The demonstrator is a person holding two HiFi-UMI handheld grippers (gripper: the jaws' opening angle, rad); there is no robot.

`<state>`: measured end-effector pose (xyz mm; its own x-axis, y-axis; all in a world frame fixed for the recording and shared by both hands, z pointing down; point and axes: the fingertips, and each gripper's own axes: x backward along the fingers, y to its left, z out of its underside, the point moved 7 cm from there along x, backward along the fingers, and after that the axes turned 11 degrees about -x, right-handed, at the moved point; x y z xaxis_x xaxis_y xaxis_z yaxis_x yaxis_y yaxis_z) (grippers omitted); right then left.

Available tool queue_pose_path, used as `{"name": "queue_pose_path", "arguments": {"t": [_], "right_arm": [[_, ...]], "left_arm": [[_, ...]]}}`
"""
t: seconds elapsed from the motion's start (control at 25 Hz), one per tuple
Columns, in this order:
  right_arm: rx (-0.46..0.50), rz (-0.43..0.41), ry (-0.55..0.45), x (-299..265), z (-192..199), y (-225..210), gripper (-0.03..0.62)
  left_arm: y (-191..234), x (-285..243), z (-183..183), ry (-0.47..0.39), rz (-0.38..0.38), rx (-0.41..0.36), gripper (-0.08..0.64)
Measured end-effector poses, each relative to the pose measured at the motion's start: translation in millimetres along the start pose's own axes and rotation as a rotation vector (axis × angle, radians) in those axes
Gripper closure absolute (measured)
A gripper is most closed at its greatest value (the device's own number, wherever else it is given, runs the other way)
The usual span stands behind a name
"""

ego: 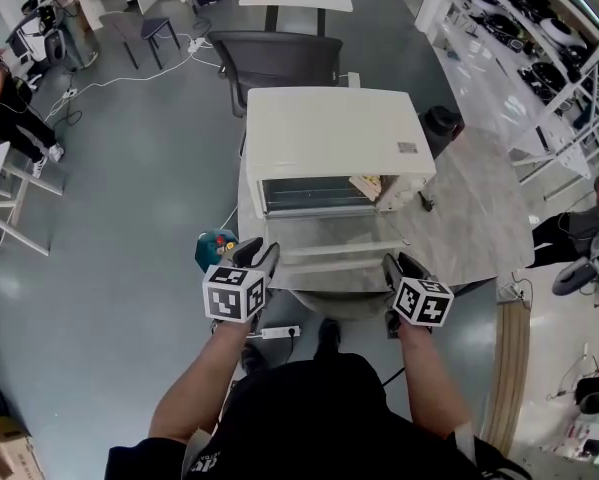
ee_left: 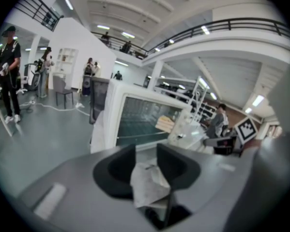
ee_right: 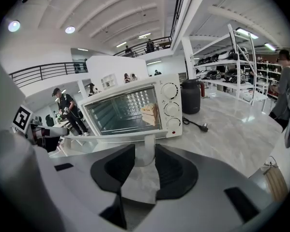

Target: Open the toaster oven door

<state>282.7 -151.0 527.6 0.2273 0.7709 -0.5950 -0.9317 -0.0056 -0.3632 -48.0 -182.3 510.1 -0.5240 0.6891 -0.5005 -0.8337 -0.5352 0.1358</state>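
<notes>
A white toaster oven (ego: 329, 133) stands on a marble table (ego: 479, 218), its glass door (ego: 339, 240) folded down flat toward me. A slice of bread (ego: 367, 183) lies inside at the right. My left gripper (ego: 259, 256) is at the left end of the door handle (ego: 329, 266), and my right gripper (ego: 399, 265) is at its right end. In the left gripper view a white piece of the handle (ee_left: 147, 180) fills the gap of the left gripper (ee_left: 145, 153). In the right gripper view the handle's white post (ee_right: 145, 149) sits between the pads of the right gripper (ee_right: 145, 161).
A black kettle (ego: 441, 123) and a loose power plug (ego: 426, 205) are on the table right of the oven. A dark office chair (ego: 274, 58) stands behind it. A teal object (ego: 214, 248) sits low on the left. People stand at far left (ego: 9, 108).
</notes>
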Motion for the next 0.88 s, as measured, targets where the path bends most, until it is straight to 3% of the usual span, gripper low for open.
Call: {"name": "queue_pose_path", "arguments": {"t": [0.32, 0.88], "right_arm": [[-0.02, 0.011, 0.017, 5, 19, -9, 0.47], [-0.012, 0.063, -0.03, 20, 18, -20, 0.471]], "left_arm": [[-8, -1, 19, 0.038, 0.015, -0.007, 0.419], [-14, -4, 50, 0.104, 0.046, 0.006, 0.417]]}}
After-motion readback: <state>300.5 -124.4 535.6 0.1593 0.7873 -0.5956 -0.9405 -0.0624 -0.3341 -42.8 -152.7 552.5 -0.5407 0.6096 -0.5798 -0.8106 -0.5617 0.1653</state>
